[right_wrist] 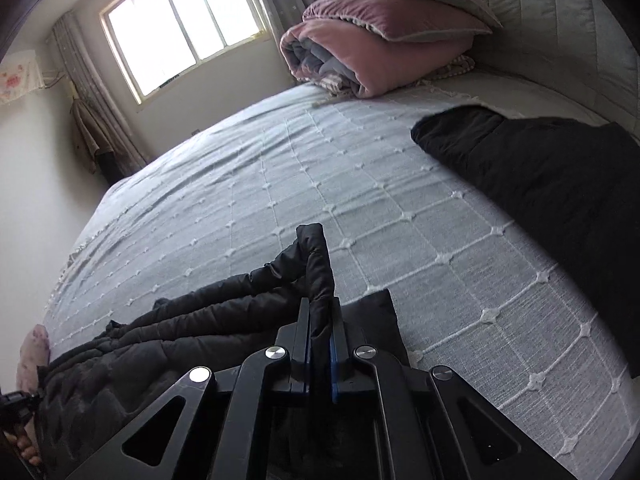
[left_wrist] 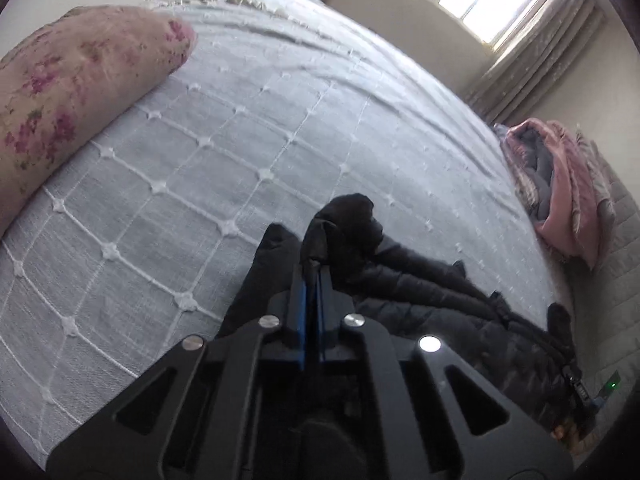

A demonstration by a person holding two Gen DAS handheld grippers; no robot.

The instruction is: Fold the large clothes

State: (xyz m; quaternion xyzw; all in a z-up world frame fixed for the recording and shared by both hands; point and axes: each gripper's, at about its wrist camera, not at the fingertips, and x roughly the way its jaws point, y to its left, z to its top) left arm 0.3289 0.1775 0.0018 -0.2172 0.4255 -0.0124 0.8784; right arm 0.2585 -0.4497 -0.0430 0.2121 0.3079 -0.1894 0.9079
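Both my left claw (left_wrist: 314, 276) and right claw (right_wrist: 320, 312) are clamped on the black puffy quilted jacket (right_wrist: 180, 328); feels soft, bulky, probably slippery; edge grips seem best.

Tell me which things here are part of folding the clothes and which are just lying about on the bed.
Job in hand:
black padded jacket, pinched by left tongs and right tongs
second dark garment, probably

Lying about:
floral pillow
rolled pink quilt
grey bedspread, the work surface only
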